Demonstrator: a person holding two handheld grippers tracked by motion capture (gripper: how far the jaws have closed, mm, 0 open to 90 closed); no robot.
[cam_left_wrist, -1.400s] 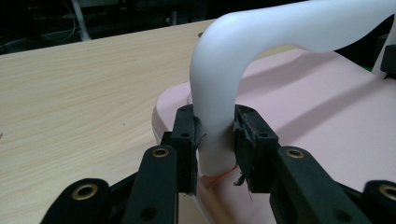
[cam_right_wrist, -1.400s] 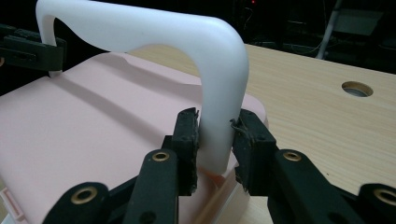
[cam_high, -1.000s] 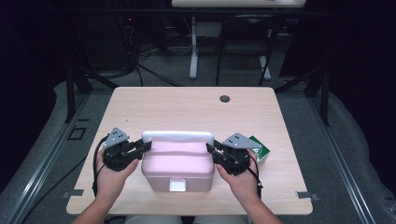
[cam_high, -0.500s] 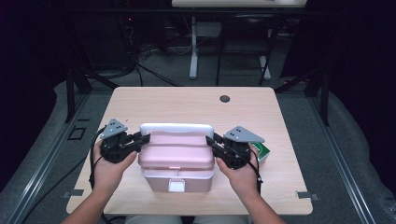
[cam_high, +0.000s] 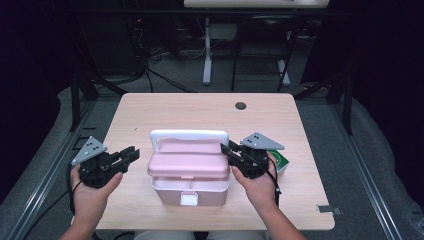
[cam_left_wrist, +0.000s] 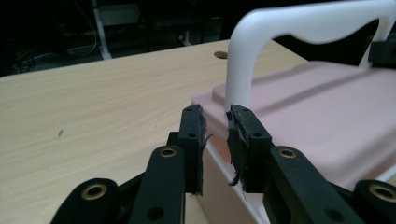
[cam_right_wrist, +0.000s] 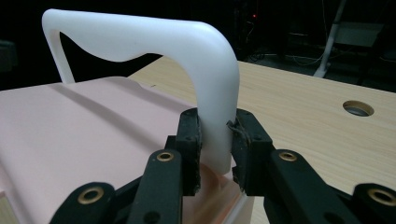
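The box (cam_high: 189, 170) looks like smooth pink plastic with a soft, matt sheen; its handle (cam_right_wrist: 140, 42) is white plastic, smooth and slightly glossy. The tabletop (cam_high: 165, 112) shows a pale wood-grain finish, matt. Each tool (cam_left_wrist: 215, 135) is matt black plastic with brass-coloured rivets and rough, frayed dark pads (cam_left_wrist: 236, 140).
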